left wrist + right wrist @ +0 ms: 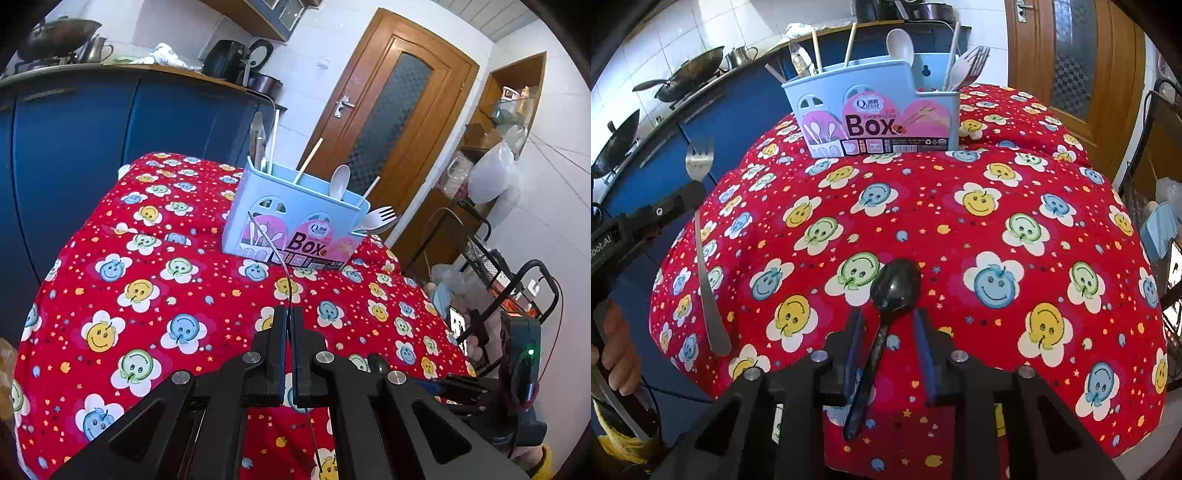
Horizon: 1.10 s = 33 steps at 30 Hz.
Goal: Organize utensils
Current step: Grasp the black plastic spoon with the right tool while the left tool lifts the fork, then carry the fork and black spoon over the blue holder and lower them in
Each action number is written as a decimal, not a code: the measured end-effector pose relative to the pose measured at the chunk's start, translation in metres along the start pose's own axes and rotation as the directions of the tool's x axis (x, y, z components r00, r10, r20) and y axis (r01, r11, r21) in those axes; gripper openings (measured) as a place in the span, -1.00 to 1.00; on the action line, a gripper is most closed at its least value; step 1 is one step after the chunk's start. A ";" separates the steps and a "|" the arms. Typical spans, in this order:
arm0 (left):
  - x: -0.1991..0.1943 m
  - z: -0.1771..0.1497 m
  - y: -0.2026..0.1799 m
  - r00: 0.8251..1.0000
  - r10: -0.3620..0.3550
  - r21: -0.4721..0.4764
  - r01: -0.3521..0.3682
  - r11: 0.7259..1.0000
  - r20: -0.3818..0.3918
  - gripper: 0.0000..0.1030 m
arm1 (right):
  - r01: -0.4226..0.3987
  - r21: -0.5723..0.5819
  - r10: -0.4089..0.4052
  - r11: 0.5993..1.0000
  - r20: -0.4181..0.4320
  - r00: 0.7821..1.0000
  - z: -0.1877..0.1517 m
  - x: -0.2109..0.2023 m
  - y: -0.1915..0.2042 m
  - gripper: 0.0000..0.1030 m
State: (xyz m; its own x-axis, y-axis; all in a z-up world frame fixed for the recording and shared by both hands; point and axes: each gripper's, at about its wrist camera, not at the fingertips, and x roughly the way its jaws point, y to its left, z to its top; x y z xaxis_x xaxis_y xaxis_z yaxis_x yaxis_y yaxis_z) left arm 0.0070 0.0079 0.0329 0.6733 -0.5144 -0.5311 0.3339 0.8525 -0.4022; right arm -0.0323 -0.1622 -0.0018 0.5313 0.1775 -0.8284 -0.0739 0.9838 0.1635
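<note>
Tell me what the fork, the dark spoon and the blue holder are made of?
Fork: likely polished steel, silvery and mirror-bright. Dark spoon: glossy black, plastic or coated metal, can't tell. Utensil holder: light-blue plastic, moulded walls with cut-outs and a printed label.

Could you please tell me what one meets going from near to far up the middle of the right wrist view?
Right gripper → black spoon lying between its open fingers → red smiley tablecloth → blue utensil box → white spoon standing in the box.
</note>
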 end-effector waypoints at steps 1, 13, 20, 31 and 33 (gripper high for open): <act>0.000 0.000 0.000 1.000 -0.003 0.000 0.003 1.000 0.001 -0.98 | 0.007 -0.005 -0.007 1.000 -0.003 1.000 0.000 0.001 0.001 -0.46; -0.003 -0.001 -0.002 1.000 -0.018 0.010 0.018 1.000 0.021 -0.98 | 0.083 -0.022 -0.082 0.996 0.030 0.996 0.002 0.004 0.005 -0.84; -0.007 0.003 -0.008 0.998 -0.027 0.025 0.026 0.999 0.060 -0.98 | -0.014 0.023 0.010 1.000 0.168 0.986 0.003 -0.015 -0.002 -0.84; -0.015 0.025 -0.025 0.986 -0.040 0.090 0.026 0.996 0.162 -0.98 | -0.087 0.019 0.071 0.996 0.417 0.906 0.019 -0.056 -0.008 -0.84; -0.015 0.030 -0.029 0.984 -0.040 0.102 0.023 0.995 0.174 -0.98 | -0.091 0.025 0.071 0.995 0.435 0.898 0.021 -0.059 -0.010 -0.84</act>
State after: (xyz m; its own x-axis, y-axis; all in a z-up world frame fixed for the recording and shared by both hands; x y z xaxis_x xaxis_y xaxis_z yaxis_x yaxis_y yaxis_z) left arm 0.0072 -0.0063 0.0751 0.7639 -0.5240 -0.3767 0.4145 0.8458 -0.3360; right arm -0.0448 -0.1835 0.0569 0.8386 0.2183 -0.4991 -0.1006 0.9625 0.2520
